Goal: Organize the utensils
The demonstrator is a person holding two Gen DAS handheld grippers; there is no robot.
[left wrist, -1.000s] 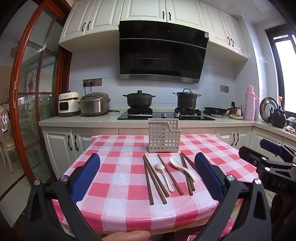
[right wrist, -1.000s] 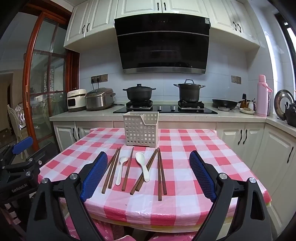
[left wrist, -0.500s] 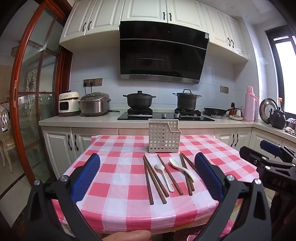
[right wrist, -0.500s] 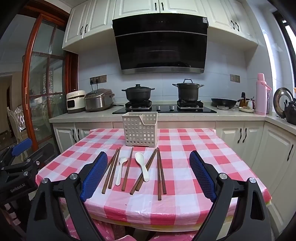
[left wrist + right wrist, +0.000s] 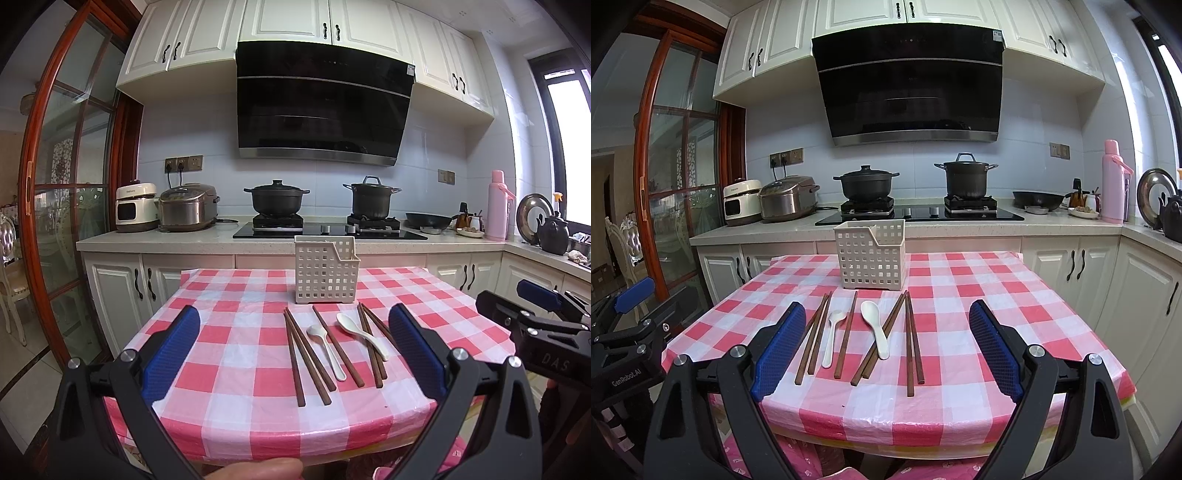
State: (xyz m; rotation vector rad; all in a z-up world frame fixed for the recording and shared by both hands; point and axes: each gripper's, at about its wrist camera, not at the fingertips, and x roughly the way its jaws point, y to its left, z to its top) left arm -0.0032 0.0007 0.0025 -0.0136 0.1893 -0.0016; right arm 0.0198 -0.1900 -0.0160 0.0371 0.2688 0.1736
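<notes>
Both views are evenly lit by daylight from the window at the right, which is blown out to white. Soft reflections are seen on the hood. Edges are bent by fisheye distortion and darkened at the corners; focus is sharp throughout.

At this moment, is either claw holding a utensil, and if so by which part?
Nothing is held. The left claw and right claw are both open and short of the chopsticks and spoons on the table.

Two black pots on the stove, pink flask right
</notes>
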